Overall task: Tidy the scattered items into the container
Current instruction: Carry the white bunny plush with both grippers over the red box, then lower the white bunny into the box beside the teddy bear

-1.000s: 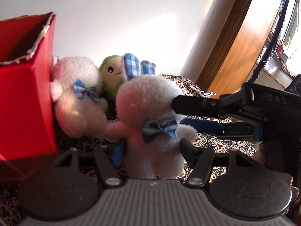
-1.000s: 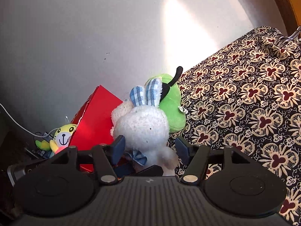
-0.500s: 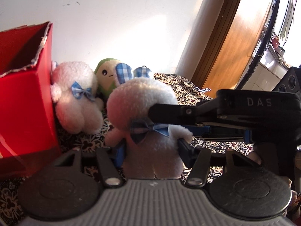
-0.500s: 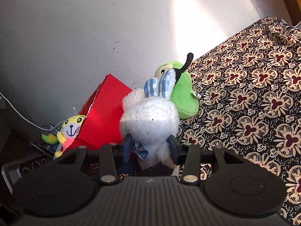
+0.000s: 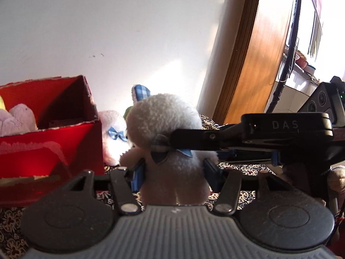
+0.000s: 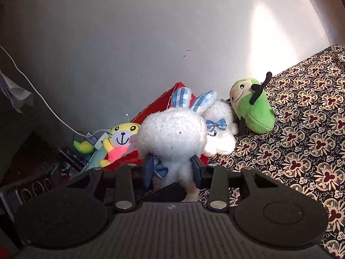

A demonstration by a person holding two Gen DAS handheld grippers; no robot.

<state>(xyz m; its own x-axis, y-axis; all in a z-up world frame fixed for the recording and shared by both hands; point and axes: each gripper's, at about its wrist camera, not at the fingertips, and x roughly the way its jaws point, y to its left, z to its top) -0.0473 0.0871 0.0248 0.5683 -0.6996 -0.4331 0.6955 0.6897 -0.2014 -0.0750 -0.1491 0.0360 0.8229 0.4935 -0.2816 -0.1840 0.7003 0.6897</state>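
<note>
Both grippers grip 1 white plush rabbit [image 5: 170, 142] at once. Left gripper [image 5: 172, 170]: jaws part-way closed, blue pads pressed into the rabbit's body on both flanks, below its blue bow. Left jaws have just been closing, rabbit between them throughout. Right gripper [image 6: 171, 168]: jaws part-way closed and narrower than the left pair, pads squeezing the rabbit at the neck, just under the head; these jaws have also just been closing on the rabbit. In the left view the right gripper's black finger [image 5: 194, 137] comes in from 3 o'clock and crosses the rabbit's neck over the bow. Rabbit sits upright in the left view, held clear of the patterned cloth [image 6: 301, 151]; its checked blue ears [image 6: 192, 99] point toward 12 o'clock in the right view. Red box [image 5: 49, 142], the container, stands at 9 o'clock of the rabbit in the left view, top open, torn rim, with 1 pale plush [image 5: 17, 118] inside at its left edge. Rabbit is outside the box, near its right wall, not over the opening. A 2nd white plush [image 6: 217, 131] with a blue bow lies on the cloth against the box, at 2 o'clock of the held rabbit in the right view; it touches a green plush [image 6: 252, 110] lying at its 2 o'clock. A yellow plush [image 6: 120, 140] sits at 9 o'clock of the rabbit in the right view, against the red box; whether inside or beside it, cannot tell. White wall [image 6: 151, 43] behind everything.
</note>
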